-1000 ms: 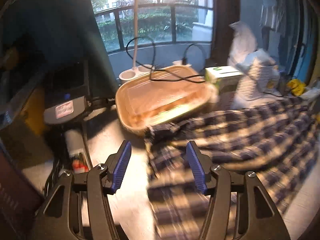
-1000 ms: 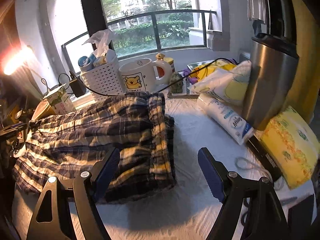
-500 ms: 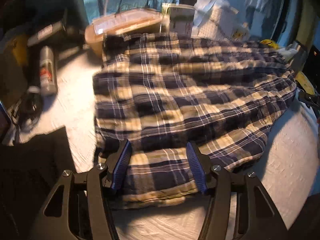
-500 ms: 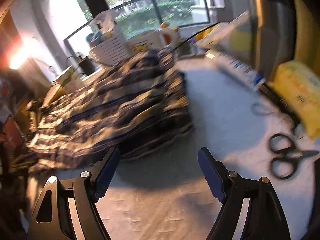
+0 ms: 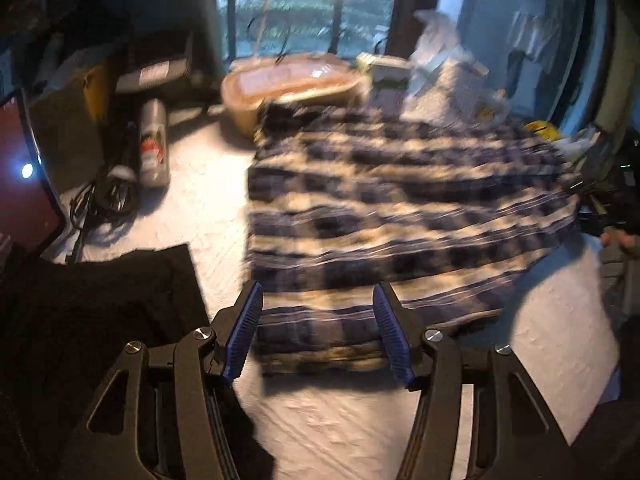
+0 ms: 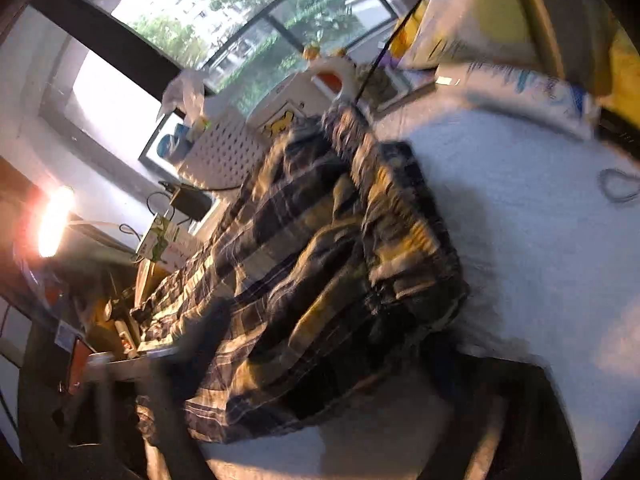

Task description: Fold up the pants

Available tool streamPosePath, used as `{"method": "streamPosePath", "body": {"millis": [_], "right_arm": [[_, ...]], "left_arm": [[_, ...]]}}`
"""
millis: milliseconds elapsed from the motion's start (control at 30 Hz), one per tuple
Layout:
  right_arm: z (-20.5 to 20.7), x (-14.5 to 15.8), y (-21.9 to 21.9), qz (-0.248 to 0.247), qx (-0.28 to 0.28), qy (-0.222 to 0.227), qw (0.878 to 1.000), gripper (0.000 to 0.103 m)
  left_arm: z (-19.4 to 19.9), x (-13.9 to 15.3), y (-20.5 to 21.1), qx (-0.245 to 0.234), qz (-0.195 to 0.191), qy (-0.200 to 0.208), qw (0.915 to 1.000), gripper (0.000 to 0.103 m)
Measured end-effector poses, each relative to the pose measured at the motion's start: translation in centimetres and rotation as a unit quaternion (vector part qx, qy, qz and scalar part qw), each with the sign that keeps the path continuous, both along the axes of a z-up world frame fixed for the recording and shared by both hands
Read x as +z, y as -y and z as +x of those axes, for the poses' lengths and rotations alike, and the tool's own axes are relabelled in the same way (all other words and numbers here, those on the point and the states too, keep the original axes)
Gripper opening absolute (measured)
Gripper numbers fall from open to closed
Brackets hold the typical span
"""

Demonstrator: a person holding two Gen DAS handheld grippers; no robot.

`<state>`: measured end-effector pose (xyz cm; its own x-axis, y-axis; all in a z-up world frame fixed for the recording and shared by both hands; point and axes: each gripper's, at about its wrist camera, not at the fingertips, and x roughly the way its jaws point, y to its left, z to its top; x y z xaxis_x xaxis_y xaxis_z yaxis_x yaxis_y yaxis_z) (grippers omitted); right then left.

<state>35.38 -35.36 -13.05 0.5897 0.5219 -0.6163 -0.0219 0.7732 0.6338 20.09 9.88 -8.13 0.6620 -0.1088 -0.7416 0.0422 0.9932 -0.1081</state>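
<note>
The left gripper (image 5: 318,330) is wide open at the near edge of the checked pants (image 5: 400,216); the right gripper is too blurry to tell. Next, pinch that edge

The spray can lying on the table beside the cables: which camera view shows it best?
The left wrist view. There the spray can lies on its side on the white table, left of the plaid pants, with its whole body and label area visible, though blurred. In the right wrist view I cannot pick it out in the dark, smeared far end.
</note>
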Motion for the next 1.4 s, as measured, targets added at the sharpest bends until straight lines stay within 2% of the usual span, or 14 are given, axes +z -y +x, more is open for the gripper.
{"method": "streamPosePath", "body": {"millis": [167, 267, 433, 500, 533, 600, 700, 900, 1067, 1167, 1233, 1300, 1333, 1400], "right_arm": [[-0.1, -0.4, -0.2, -0.006, -0.004, -0.002, 1.000, 0.023], [-0.7, 0.0, -0.1, -0.013, -0.004, 0.007, 1.000, 0.018], [-1.4, 1.3, 0.2, -0.033, 0.001, 0.024, 0.999, 0.016], [-1.8, 2.1, 0.1, -0.055, 0.006, 0.034, 0.998, 0.016], [-1.8, 2.2, 0.0, -0.063, 0.007, 0.038, 0.997, 0.016], [-2.1, 2.8, -0.5, -0.092, 0.015, 0.046, 0.995, 0.013], [-2.8, 3.5, -1.2, -0.122, 0.029, 0.061, 0.990, 0.012], [-5.1, 5.8, -1.7, -0.175, 0.042, 0.094, 0.979, 0.010], [-8.1, 6.9, -0.7, -0.194, 0.051, 0.107, 0.974, 0.010], [-10.3, 6.2, 0.0, -0.202, 0.053, 0.099, 0.973, 0.010], [-11.3, 4.8, 0.6, -0.212, 0.051, 0.080, 0.973, 0.010], [-11.9, 2.5, 1.4, -0.224, 0.048, 0.048, 0.972, 0.010], [-12.0, 1.7, 1.7, -0.224, 0.048, 0.035, 0.973, 0.012], [-12.9, 1.1, 2.3, -0.228, 0.040, 0.028, 0.972, 0.033]], "left_arm": [[-1.1, 0.9, 5.3, -0.087, -0.024, 0.025, 0.9956, 0.057], [-0.8, -0.2, 9.3, -0.141, 0.009, 0.025, 0.9896, 0.057], [0.7, -3.3, 13.4, -0.186, 0.083, -0.002, 0.9790, 0.058], [1.6, -3.7, 13.1, -0.187, 0.073, -0.003, 0.9797, 0.058], [2.0, -3.8, 12.8, -0.180, 0.067, -0.009, 0.9813, 0.054], [2.4, -3.6, 12.0, -0.160, 0.063, -0.006, 0.9851, 0.017], [2.4, -3.4, 11.6, -0.154, 0.051, -0.022, 0.9865, 0.006], [-0.6, -2.3, 12.7, -0.166, 0.006, -0.049, 0.9849, 0.005], [-4.6, -1.7, 13.8, -0.166, -0.026, -0.073, 0.9831, 0.006], [-6.2, -2.7, 14.2, -0.165, -0.036, -0.103, 0.9803, 0.012], [-7.5, -3.3, 13.5, -0.161, -0.053, -0.112, 0.9793, 0.012], [-8.5, -2.9, 12.4, -0.156, -0.072, -0.127, 0.9769, 0.020], [-8.7, -2.6, 11.8, -0.153, -0.079, -0.132, 0.9761, 0.020], [-8.9, -1.6, 10.2, -0.149, -0.091, -0.137, 0.9750, 0.021]]}}
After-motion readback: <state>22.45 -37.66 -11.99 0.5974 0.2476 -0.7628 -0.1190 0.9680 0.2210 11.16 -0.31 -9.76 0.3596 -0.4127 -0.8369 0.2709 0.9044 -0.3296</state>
